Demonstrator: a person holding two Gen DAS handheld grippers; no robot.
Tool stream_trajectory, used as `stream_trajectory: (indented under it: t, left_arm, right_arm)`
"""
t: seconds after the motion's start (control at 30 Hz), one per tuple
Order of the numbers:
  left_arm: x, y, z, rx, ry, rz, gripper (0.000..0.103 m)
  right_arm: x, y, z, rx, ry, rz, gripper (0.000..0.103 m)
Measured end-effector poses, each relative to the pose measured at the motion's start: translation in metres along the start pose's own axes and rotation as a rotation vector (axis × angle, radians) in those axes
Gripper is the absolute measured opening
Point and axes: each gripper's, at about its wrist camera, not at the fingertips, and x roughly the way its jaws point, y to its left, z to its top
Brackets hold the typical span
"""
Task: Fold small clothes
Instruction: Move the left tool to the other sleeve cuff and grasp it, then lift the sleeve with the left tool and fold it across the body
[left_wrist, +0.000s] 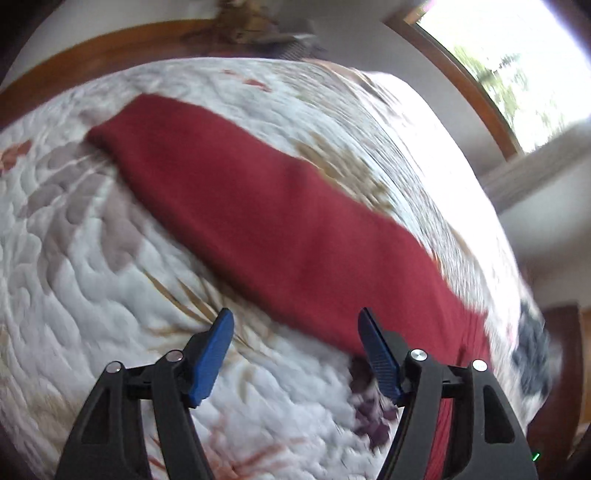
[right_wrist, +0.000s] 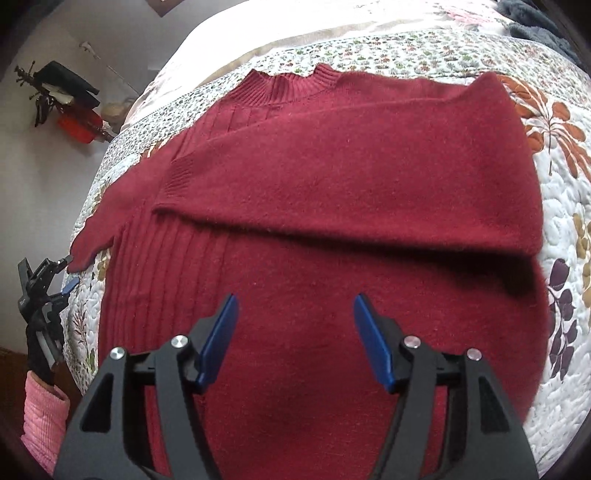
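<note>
The left gripper (left_wrist: 295, 350) hovers over the quilted bed (left_wrist: 92, 266), its blue fingers (left_wrist: 212, 354) spread apart and empty, beside the stretched-out sleeve (left_wrist: 280, 221) of the red sweater (right_wrist: 332, 192). The sweater lies flat on the bed, its other sleeve folded across the chest. Above the sweater's body, the right gripper (right_wrist: 293, 339) is likewise spread wide, holding nothing.

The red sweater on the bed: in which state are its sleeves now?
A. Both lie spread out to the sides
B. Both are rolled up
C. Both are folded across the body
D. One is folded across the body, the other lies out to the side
D: in the right wrist view one sleeve lies across the body of the red sweater, while the other sleeve still stretches out sideways onto the quilt.
</note>
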Motion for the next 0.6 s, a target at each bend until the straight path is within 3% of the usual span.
stream_trajectory:
  t: [0.2, 0.37, 0.53, 0.6]
  left_arm:
    - [0.013, 0.026, 0.025, -0.101, -0.066, -0.061, 0.07]
    - [0.021, 0.023, 0.04, -0.08, -0.098, -0.04, 0.067]
    - [0.023, 0.006, 0.049, 0.007, -0.108, 0.032, 0.037]
    - [0.023, 0.003, 0.053, 0.017, -0.117, 0.028, 0.031]
  right_arm:
    - [0.004, 0.0, -0.002, 0.009, 0.002, -0.019, 0.064]
    - [0.007, -0.001, -0.001, 0.008, 0.01, -0.04, 0.064]
    - [0.009, -0.001, -0.003, 0.004, 0.019, -0.051, 0.064]
    - [0.009, -0.003, -0.003, 0.005, 0.018, -0.055, 0.064]
